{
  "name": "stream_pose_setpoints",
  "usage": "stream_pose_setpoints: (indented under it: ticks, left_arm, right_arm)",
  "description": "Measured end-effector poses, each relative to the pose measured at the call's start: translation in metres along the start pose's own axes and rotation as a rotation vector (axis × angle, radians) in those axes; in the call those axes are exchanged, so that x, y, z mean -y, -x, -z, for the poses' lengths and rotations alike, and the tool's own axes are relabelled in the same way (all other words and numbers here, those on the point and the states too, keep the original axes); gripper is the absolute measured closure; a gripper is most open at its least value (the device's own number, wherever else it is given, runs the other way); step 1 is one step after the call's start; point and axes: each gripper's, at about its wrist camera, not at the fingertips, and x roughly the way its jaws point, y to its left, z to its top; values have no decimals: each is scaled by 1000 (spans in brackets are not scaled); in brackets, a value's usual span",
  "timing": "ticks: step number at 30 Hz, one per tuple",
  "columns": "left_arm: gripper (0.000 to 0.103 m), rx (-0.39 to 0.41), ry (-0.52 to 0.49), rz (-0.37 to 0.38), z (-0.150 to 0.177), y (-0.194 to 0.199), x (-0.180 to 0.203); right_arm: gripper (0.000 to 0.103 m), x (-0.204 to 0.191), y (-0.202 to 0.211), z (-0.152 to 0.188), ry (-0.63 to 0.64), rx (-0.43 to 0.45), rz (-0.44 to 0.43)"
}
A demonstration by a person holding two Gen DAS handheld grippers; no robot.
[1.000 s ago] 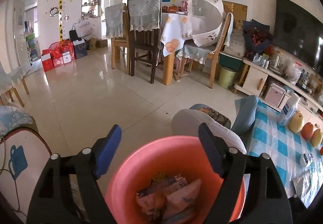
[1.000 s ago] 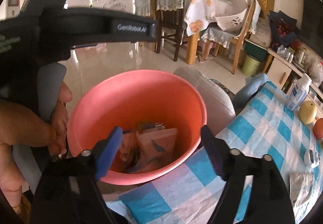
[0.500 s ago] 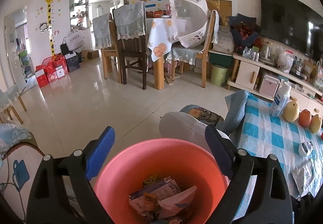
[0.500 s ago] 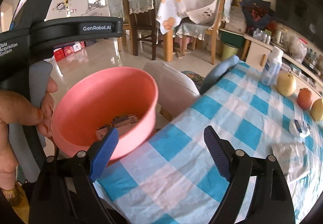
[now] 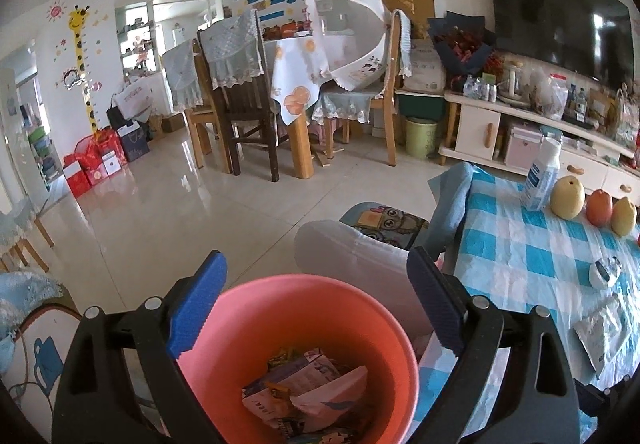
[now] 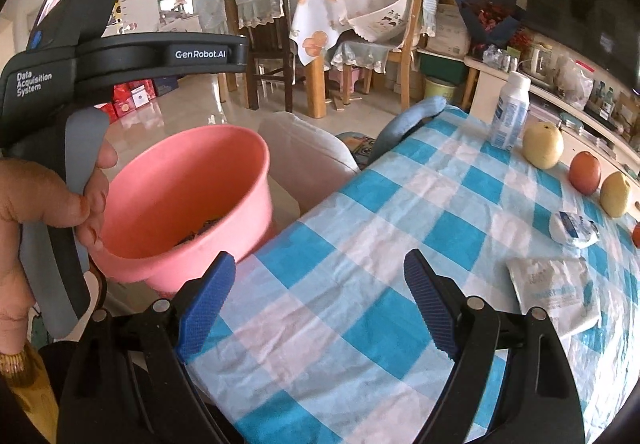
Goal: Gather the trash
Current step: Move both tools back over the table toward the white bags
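A pink plastic bin (image 5: 304, 344) sits beside the table's near-left corner, holding paper wrappers (image 5: 308, 392). My left gripper (image 5: 316, 304) is open and hovers over the bin's rim. The bin also shows at the left of the right wrist view (image 6: 188, 203). My right gripper (image 6: 316, 304) is open and empty above the blue-and-white checked tablecloth (image 6: 400, 228). A white wrapper (image 6: 554, 290) and a crumpled white packet (image 6: 574, 230) lie on the cloth to its right; they also show in the left wrist view, the wrapper (image 5: 604, 332) and the packet (image 5: 606, 272).
A white bottle (image 6: 512, 111), two pears (image 6: 543, 145) and an orange (image 6: 585, 172) stand along the table's far side. A white chair back (image 6: 312, 155) stands beyond the bin. A dining table with chairs (image 5: 296, 83) and a TV cabinet (image 5: 520, 123) stand farther off.
My right gripper has swung right, from over the bin to over the tablecloth. The left gripper has lifted slightly and stays over the bin.
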Motion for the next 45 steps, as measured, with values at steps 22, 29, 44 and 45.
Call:
stream_pose_setpoints:
  ticks: [22, 29, 44, 45]
  left_arm:
    - [11, 9, -158, 38, 4, 13, 85]
    - [11, 7, -208, 47, 9, 16, 109]
    - [11, -2, -314, 85, 20, 20, 161]
    - [11, -2, -326, 88, 22, 21, 166]
  right_arm:
    - [17, 69, 33, 28, -113, 4, 48]
    - [11, 89, 43, 33, -148, 28, 62]
    - [11, 137, 60, 45, -253, 37, 63]
    - [11, 141, 61, 46, -262, 38, 65]
